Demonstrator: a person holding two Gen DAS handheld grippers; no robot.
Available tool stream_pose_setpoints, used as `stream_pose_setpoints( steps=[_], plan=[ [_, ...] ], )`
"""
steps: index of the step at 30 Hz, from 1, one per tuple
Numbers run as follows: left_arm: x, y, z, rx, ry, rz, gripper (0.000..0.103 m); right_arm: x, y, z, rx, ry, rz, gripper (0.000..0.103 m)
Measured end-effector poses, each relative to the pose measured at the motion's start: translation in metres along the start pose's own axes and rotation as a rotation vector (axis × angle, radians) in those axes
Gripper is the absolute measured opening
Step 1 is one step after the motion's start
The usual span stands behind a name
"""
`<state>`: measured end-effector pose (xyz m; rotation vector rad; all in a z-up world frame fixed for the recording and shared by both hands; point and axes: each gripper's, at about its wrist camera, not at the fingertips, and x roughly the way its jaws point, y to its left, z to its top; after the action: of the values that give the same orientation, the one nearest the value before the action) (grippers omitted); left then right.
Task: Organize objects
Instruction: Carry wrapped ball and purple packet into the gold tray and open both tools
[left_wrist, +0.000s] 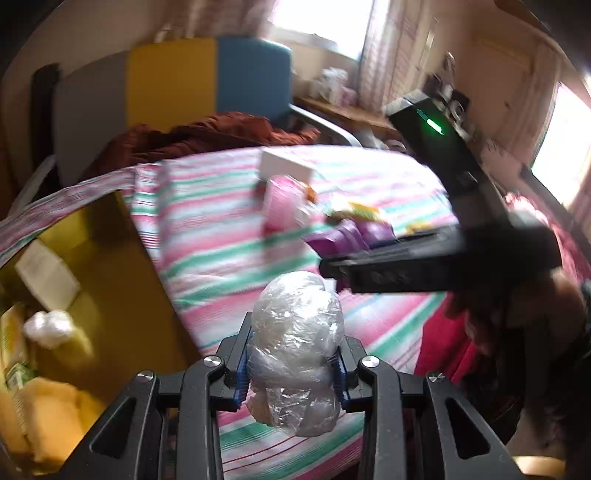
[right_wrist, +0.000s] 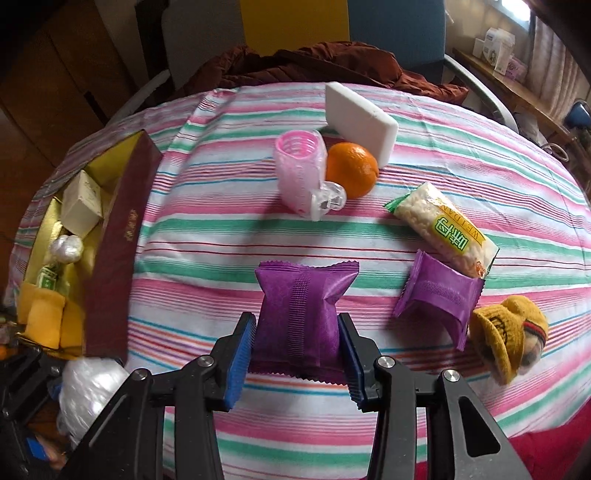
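My left gripper (left_wrist: 293, 360) is shut on a clear plastic-wrapped white bundle (left_wrist: 295, 350) and holds it above the striped table, right of the open maroon box with gold lining (left_wrist: 110, 266). The bundle also shows at the lower left of the right wrist view (right_wrist: 90, 387). My right gripper (right_wrist: 297, 354) has its blue pads on both sides of a purple snack packet (right_wrist: 299, 314) that lies on the cloth; the jaws touch its sides. The right gripper shows as a dark blurred shape in the left wrist view (left_wrist: 443, 258).
The box (right_wrist: 118, 258) holds a white carton (right_wrist: 83, 203), a wrapped ball (right_wrist: 68, 248) and yellow items. On the striped cloth (right_wrist: 207, 229) lie a pink bottle (right_wrist: 299, 173), an orange (right_wrist: 351, 170), a white block (right_wrist: 360, 118), a rice snack (right_wrist: 443, 229), a second purple packet (right_wrist: 439, 299) and a yellow-hatted toy (right_wrist: 509, 332).
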<state>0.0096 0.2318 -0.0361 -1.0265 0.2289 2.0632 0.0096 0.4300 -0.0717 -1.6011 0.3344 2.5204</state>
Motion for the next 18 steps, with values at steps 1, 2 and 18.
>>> stream_pose_setpoints(
  steps=[1,2,18],
  plan=[
    [-0.007,0.010,0.001,-0.026,-0.012,0.010,0.035,-0.005,0.003,-0.001,0.000,-0.010,0.008,0.045],
    [-0.014,0.019,0.002,-0.053,-0.024,0.025,0.035,-0.005,0.008,0.002,-0.003,-0.019,0.014,0.045],
    [-0.067,0.188,0.000,-0.388,-0.105,0.325,0.041,-0.023,0.160,0.032,-0.261,-0.099,0.201,0.045]
  ],
)
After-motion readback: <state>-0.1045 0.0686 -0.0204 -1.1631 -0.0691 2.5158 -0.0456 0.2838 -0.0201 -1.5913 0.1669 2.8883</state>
